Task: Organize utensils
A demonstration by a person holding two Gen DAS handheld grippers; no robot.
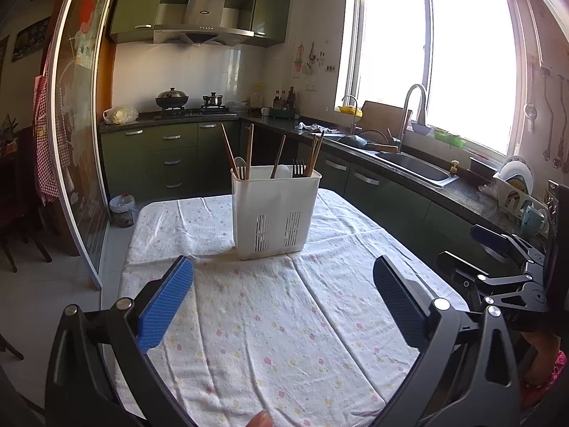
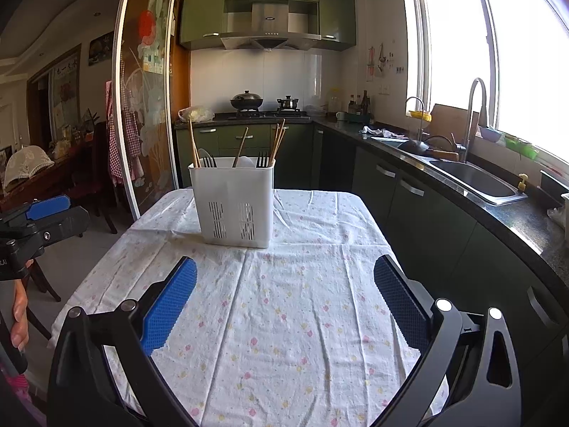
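Observation:
A white slotted utensil holder [image 1: 276, 210] [image 2: 234, 204] stands upright on the cloth-covered table [image 1: 270, 320] [image 2: 284, 313]. Inside it are wooden chopsticks [image 1: 249, 153] [image 2: 278, 140], dark forks [image 1: 298, 167] [image 2: 262, 159] and a pale spoon [image 1: 283, 170] [image 2: 244, 161]. My left gripper [image 1: 283, 267] hangs open over the near part of the table, short of the holder, with nothing between its blue pads. My right gripper [image 2: 285, 267] is open likewise and holds nothing. In the left wrist view the right gripper [image 1: 505, 259] shows at the right edge; in the right wrist view the left gripper [image 2: 46, 213] shows at the far left.
A dark counter with a sink [image 1: 412, 169] [image 2: 476, 178] and tap runs along the right of the table. A dish rack and mug [image 1: 531, 219] sit on it. Green cabinets and a stove [image 2: 266, 114] stand behind. A glass sliding door [image 2: 149, 106] and chairs lie left.

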